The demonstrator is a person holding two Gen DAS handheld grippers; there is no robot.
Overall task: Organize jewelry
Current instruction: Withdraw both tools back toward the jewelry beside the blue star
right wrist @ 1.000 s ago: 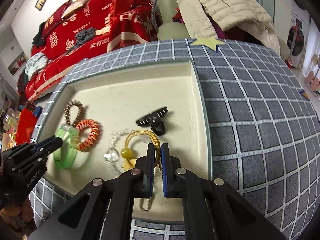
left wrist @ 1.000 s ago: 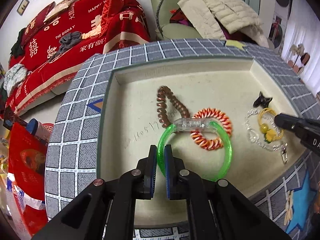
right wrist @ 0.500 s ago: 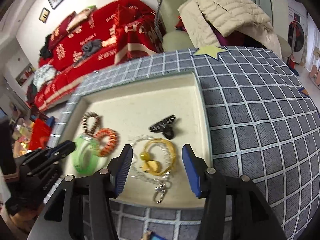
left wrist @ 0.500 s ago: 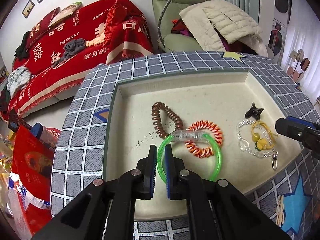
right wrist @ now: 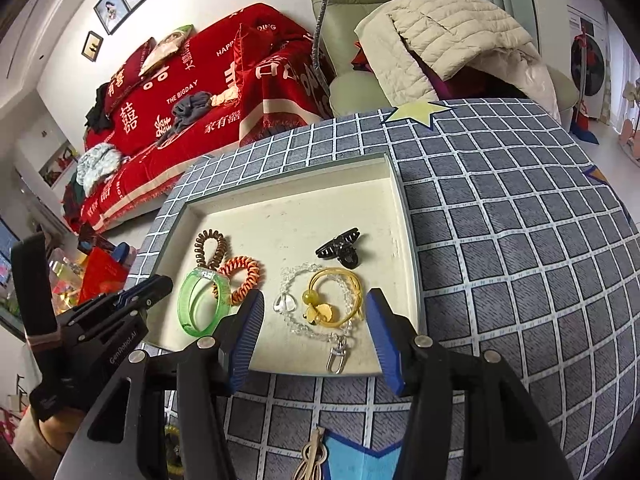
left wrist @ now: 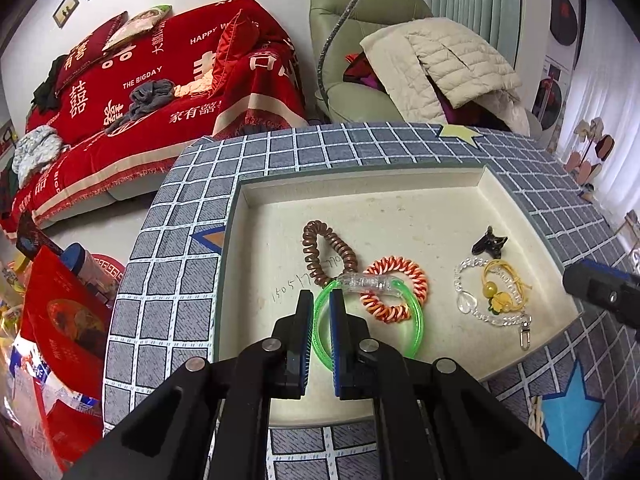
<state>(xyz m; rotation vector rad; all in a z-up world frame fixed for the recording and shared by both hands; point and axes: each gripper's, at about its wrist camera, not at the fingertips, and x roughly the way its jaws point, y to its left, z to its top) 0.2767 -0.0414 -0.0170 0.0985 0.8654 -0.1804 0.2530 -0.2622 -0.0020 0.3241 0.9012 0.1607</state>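
The left claw [left wrist: 321, 305] pinches the translucent green plastic bangle [left wrist: 414, 322]; the right claw [right wrist: 314, 322], just spread, frames the yellow beaded cord [right wrist: 334, 300] in the shallow cream tray [right wrist: 280, 216].

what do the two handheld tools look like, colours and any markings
Both are matte black angular frames with silver round screws at the joints and two flat fingers faced with ribbed blue pads. The left tool shows white lettering on its side in the right wrist view, reading roughly GenRobot.AI. The right tool has the same build; its blue pads are clearly ridged.
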